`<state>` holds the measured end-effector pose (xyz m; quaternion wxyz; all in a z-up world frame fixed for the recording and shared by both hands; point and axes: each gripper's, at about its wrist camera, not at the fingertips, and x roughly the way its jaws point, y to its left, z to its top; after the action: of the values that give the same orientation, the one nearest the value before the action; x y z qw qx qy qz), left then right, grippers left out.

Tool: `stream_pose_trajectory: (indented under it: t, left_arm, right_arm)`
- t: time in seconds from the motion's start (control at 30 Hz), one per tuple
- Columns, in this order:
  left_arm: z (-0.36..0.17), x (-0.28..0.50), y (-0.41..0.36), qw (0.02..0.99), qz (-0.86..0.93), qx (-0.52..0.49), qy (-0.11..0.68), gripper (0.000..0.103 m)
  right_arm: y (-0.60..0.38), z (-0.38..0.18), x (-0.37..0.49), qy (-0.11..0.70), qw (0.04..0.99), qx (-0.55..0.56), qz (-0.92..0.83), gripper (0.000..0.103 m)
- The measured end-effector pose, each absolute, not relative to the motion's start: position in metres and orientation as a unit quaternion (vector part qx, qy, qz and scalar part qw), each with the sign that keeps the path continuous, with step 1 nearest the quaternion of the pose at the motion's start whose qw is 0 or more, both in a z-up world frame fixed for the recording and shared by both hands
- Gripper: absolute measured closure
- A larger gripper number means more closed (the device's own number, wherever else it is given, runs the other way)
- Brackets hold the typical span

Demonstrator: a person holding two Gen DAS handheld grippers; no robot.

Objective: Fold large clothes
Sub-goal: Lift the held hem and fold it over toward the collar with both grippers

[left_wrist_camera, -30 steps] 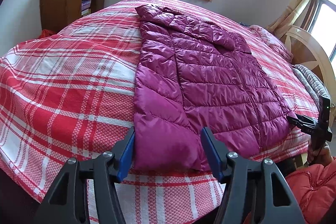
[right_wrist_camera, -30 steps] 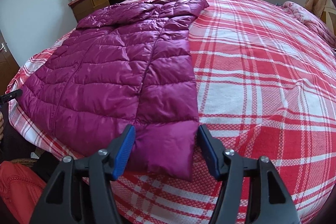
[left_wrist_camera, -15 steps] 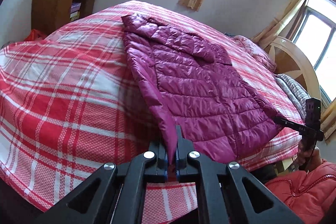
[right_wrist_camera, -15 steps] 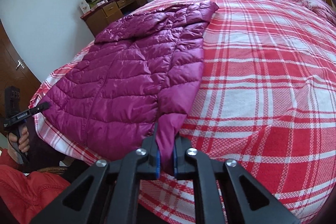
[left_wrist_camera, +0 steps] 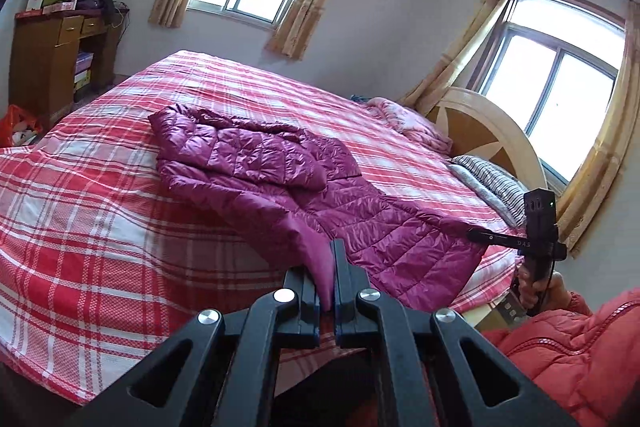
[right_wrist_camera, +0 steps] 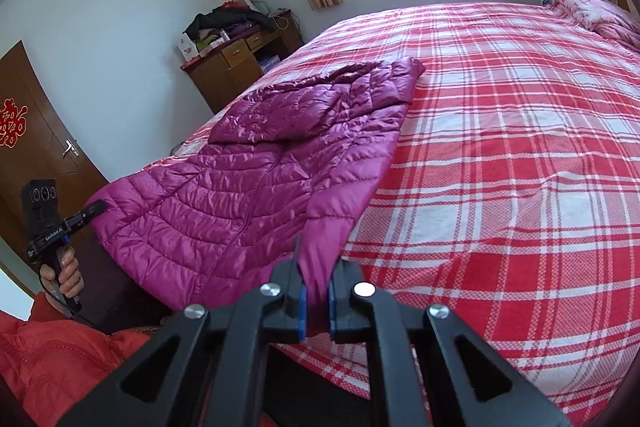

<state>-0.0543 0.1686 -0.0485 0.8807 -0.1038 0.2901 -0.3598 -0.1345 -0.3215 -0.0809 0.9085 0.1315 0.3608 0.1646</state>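
Observation:
A magenta quilted down jacket lies lengthwise on a bed with a red plaid sheet. Its near hem is lifted off the sheet. My left gripper is shut on one hem corner, with the fabric pinched between its pads. My right gripper is shut on the other hem corner of the jacket. Each gripper also shows in the other's view: the right gripper at the jacket's right corner, the left gripper at its left corner. The far end still rests on the bed.
A wooden cabinet piled with clutter stands beyond the bed's far corner. A pink blanket, a striped pillow and the headboard are at the right. A person's red coat is close behind the grippers. A door is at the left.
Both grippers went from open around the hem to shut on it. They then rose, lifting the near end of the jacket off the bed.

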Motion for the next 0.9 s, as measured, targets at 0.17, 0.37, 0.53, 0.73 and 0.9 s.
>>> stream_pose_trajectory:
  t: [0.17, 0.37, 0.53, 0.73, 0.9]
  left_arm:
    - [-0.034, -0.066, 0.168, 0.889, -0.355, -0.099, 0.272, 0.1]
    - [-0.023, -0.03, 0.176, 0.895, -0.301, -0.156, 0.29, 0.1]
    - [-0.015, 0.02, 0.179, 0.908, -0.235, -0.176, 0.298, 0.1]
    - [-0.012, 0.062, 0.17, 0.924, -0.18, -0.155, 0.299, 0.1]
    - [-0.023, 0.088, 0.161, 0.924, -0.159, -0.15, 0.314, 0.1]
  right_arm:
    - [-0.333, -0.059, -0.16, 0.339, 0.916, 0.14, 0.165, 0.093]
    - [-0.357, -0.037, -0.134, 0.308, 0.913, 0.196, 0.182, 0.093]
    - [-0.368, -0.017, -0.082, 0.289, 0.916, 0.221, 0.168, 0.093]
    - [-0.375, -0.013, -0.024, 0.275, 0.914, 0.253, 0.157, 0.093]
    - [-0.369, -0.014, 0.006, 0.276, 0.918, 0.247, 0.141, 0.093]
